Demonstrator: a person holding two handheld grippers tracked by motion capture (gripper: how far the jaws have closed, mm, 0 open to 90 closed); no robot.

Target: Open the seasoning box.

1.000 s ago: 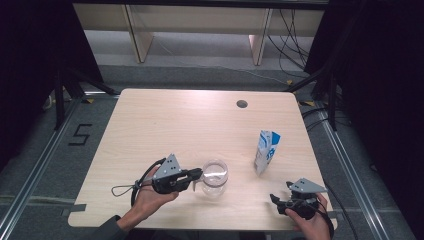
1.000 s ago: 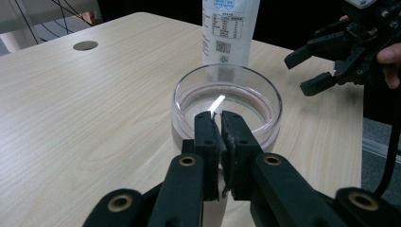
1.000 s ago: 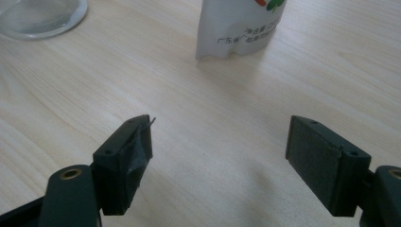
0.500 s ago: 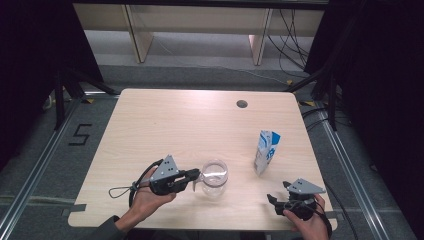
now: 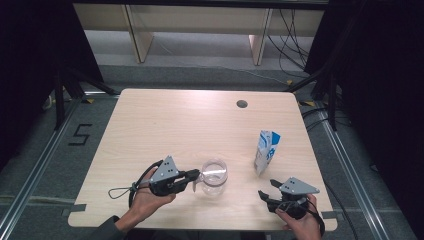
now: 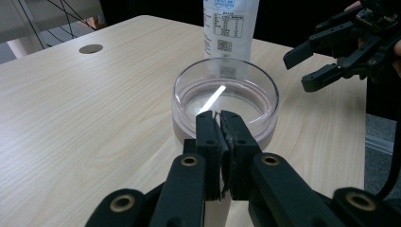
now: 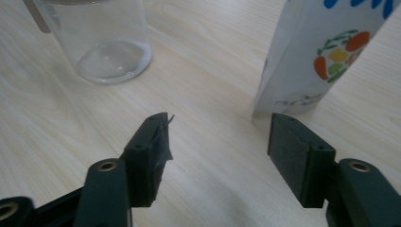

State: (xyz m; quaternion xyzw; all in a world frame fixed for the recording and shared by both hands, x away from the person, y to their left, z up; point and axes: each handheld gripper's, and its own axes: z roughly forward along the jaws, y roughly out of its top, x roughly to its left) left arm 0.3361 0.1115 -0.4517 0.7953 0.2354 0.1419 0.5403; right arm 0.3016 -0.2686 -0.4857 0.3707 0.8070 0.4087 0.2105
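My left tongs (image 6: 220, 124) pinch the glass jar's (image 6: 225, 101) near rim; right tongs (image 7: 215, 137), just closing, gape empty beside the carton (image 7: 326, 52), its top cut off.

A white "5" is showing on the dark floor (image 5: 50, 165) left of the table (image 5: 165, 120), marked out in tape-like strokes. The carton (image 6: 231, 33) is carrying a printed label panel with small lines of text and a QR-like square code in the left gripper view, too small to be read. In the right gripper view its side is showing blue lettering cut off at the top edge, a fruit emblem and a faint, illegible line of print
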